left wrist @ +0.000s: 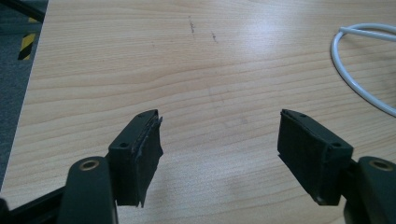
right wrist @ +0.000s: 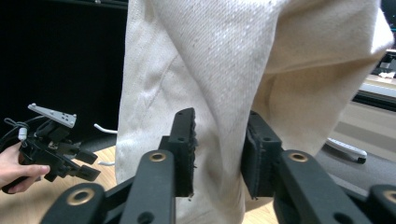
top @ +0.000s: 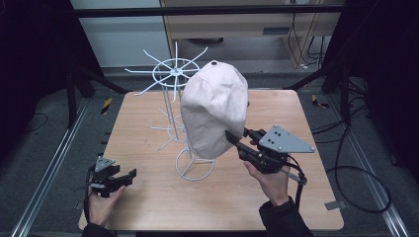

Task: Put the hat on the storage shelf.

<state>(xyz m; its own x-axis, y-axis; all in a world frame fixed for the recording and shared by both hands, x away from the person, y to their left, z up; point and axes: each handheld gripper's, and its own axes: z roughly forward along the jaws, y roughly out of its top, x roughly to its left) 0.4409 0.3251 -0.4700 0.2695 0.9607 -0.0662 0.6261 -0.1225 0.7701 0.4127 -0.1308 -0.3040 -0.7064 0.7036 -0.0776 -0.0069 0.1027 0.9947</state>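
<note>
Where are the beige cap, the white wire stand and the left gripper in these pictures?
beige cap (top: 215,113): high view, on the crown's middle panel.
white wire stand (top: 174,72): high view, on the hub of the top spoked ring.
left gripper (left wrist: 219,140): left gripper view, midway between its two open fingertips.

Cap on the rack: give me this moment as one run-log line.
cap: draped on white wire rack | right tool: jaws pinching cap's lower fabric | left tool: open, empty, over table
</note>
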